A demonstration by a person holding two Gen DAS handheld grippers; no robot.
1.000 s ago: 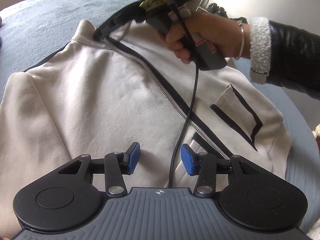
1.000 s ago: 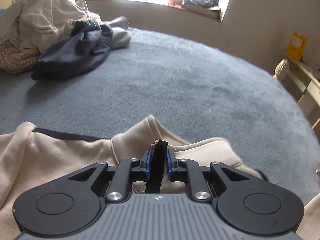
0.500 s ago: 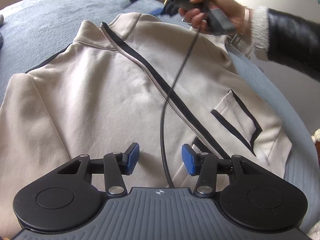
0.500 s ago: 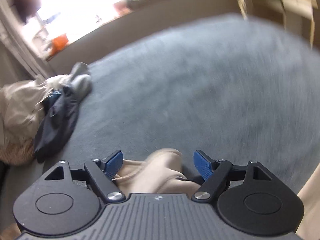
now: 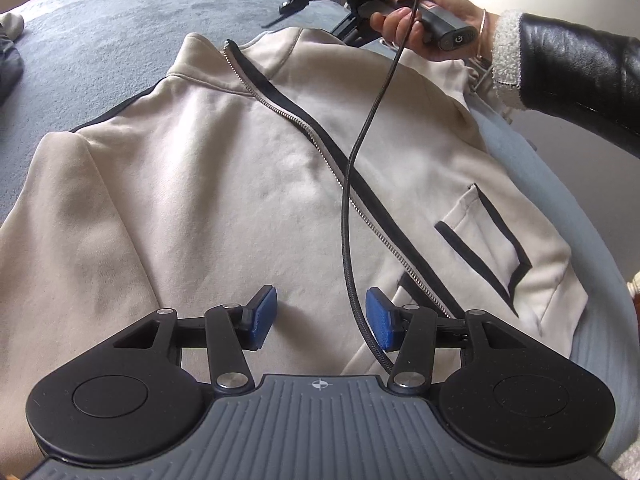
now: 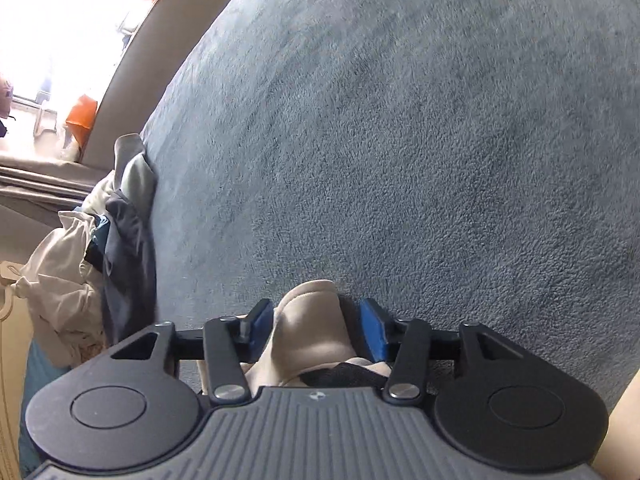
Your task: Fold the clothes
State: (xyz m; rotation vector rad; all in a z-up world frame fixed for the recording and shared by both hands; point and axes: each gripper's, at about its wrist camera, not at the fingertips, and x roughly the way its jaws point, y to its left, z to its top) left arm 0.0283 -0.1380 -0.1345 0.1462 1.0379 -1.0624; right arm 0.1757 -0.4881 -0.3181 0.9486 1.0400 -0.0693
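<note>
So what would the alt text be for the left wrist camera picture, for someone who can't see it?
A beige zip-up jacket lies spread flat on a blue-grey blanket, with the open left gripper over its lower hem. At the top right, a hand holds the right gripper near the collar, its black cable trailing across the jacket.
</note>
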